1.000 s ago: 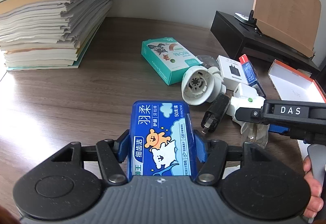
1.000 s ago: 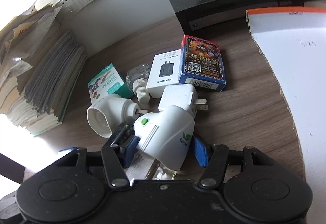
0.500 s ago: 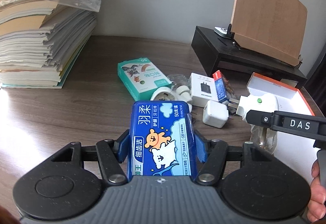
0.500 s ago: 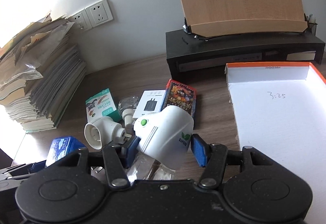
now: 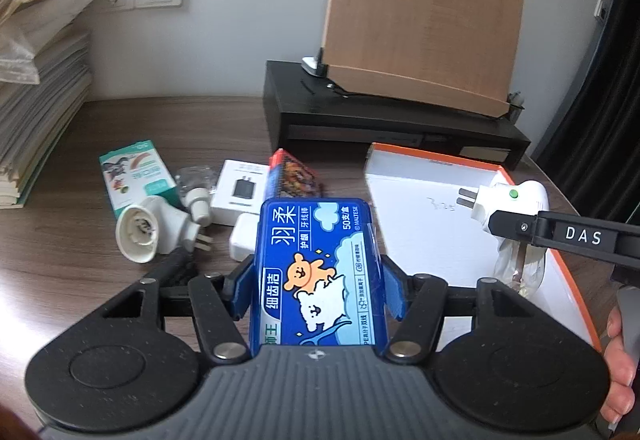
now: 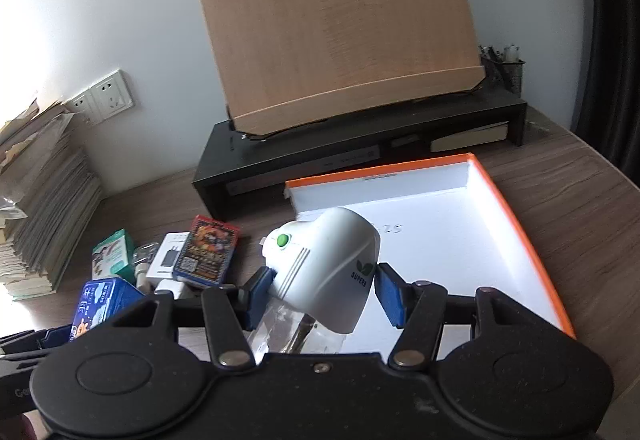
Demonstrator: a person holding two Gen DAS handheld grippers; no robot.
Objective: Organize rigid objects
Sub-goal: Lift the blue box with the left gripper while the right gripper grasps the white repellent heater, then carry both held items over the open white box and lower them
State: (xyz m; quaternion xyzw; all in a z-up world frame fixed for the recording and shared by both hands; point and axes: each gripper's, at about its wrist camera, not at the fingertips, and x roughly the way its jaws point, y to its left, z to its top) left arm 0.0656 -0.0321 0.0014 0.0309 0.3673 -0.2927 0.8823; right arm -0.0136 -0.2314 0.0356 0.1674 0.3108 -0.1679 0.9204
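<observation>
My left gripper [image 5: 316, 280] is shut on a blue dental-floss box [image 5: 312, 232] with a cartoon bear, held above the wooden table. My right gripper [image 6: 324, 292] is shut on a white plug-in heater [image 6: 324, 252] with a green button and a clear bottle under it. The left wrist view has that heater [image 5: 508, 200] at the right, its prongs pointing left. It hangs over the shallow white box with an orange rim [image 6: 516, 216], which also lies right of the floss box [image 5: 420, 208]. A hand [image 5: 620, 380] grips the right tool.
Loose items lie left of the white box: a green carton [image 5: 136, 172], a white socket adapter [image 5: 148, 228], a white charger box [image 5: 240, 188], a card pack [image 6: 206, 256], a white cube [image 5: 244, 236]. Behind stand a black riser [image 6: 360, 156] with a wooden board [image 6: 336, 28], and a paper stack [image 5: 36, 112].
Both grippers rose and swung right with their loads. The white heater left the pile and now hangs over the orange-rimmed box. The floss box stays gripped.
</observation>
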